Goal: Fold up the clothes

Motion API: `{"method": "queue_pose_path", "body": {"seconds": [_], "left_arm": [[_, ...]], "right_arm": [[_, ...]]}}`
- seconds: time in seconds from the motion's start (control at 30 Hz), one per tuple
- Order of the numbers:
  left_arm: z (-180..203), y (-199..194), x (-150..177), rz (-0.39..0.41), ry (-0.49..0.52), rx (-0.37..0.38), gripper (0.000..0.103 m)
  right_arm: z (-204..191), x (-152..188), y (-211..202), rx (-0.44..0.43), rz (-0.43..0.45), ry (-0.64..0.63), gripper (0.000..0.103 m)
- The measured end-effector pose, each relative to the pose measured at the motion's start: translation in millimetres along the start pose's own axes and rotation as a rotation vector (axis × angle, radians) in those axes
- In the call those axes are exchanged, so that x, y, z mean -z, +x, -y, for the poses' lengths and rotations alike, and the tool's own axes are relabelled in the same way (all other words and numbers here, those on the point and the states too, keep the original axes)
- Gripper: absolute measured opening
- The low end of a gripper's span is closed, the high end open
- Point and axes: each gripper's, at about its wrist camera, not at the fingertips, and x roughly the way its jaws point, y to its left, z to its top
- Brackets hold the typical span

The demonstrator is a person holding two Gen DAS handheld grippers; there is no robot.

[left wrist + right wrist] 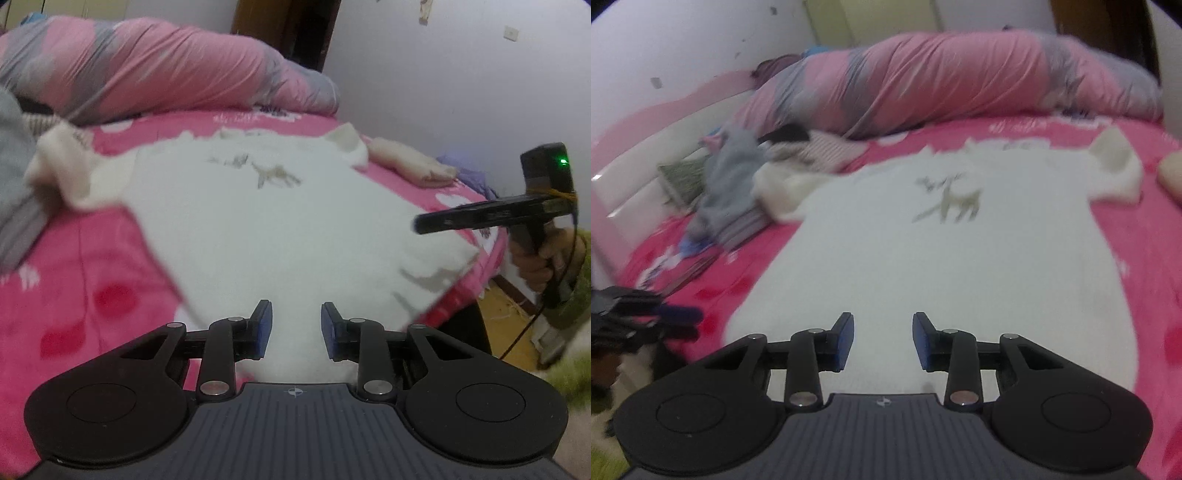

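Observation:
A white fleecy top with a small grey animal print lies spread flat on the pink bed sheet; it also shows in the right wrist view. Its sleeves are folded near the collar end. My left gripper is open and empty just above the top's near hem. My right gripper is open and empty above the hem too. The right gripper also shows in the left wrist view, over the top's right edge. The left gripper shows at the left edge of the right wrist view.
A rolled pink and grey duvet lies along the far side of the bed. A heap of grey and striped clothes sits at the left. A cream folded garment lies at the right. The bed edge and floor are at the right.

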Motion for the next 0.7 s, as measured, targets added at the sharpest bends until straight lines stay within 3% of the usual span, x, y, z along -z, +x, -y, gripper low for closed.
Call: {"method": "queue_pose_path", "body": {"seconds": [0.13,0.23,0.5,0.6,0.7], "left_arm": [[-15,35,-22,0.004,-0.033,-0.023,0.029],[-36,66,-42,-0.001,-0.085,-0.068,0.029],[-88,126,-108,0.052,-0.197,-0.172,0.029],[-104,146,-129,0.061,-0.202,-0.198,0.029],[-127,171,-144,0.049,-0.238,-0.226,0.029]], "right_arm": [[-3,-27,32,0.033,0.083,-0.006,0.037],[8,-46,64,0.079,0.099,0.008,0.037],[49,-84,135,0.158,0.016,0.071,0.037],[64,-112,147,0.200,0.041,0.036,0.037],[89,-134,157,0.297,0.074,0.000,0.037]]}}
